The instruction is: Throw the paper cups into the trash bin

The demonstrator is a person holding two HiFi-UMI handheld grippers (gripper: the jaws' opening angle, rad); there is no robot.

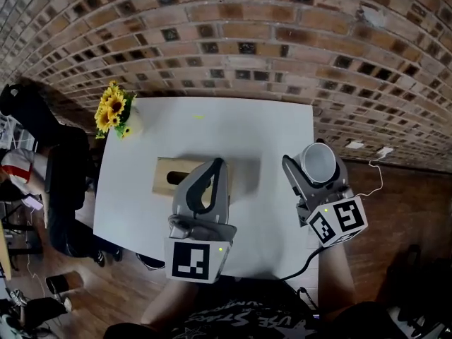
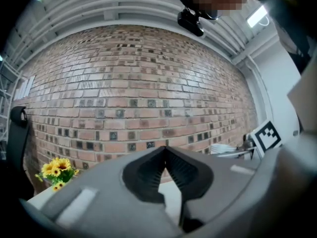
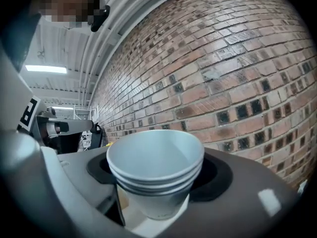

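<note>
A stack of nested white paper cups (image 1: pixel 319 162) stands upright between the jaws of my right gripper (image 1: pixel 316 167), which is shut on it just past the right edge of the white table (image 1: pixel 233 126). In the right gripper view the paper cups (image 3: pixel 156 167) fill the middle, mouth up, and the right gripper (image 3: pixel 157 185) clasps them at both sides. My left gripper (image 1: pixel 217 164) hovers over the middle of the table with its tips together and nothing between them. The left gripper (image 2: pixel 165 148) points at the brick wall. No trash bin shows in any view.
A low wooden box (image 1: pixel 168 175) lies on the table just left of the left gripper. A pot of yellow flowers (image 1: pixel 113 111) stands at the table's far left corner. A black chair (image 1: pixel 67 189) is at the left. The brick wall (image 1: pixel 247 41) runs behind, with wooden floor (image 1: pixel 402 210) to the right.
</note>
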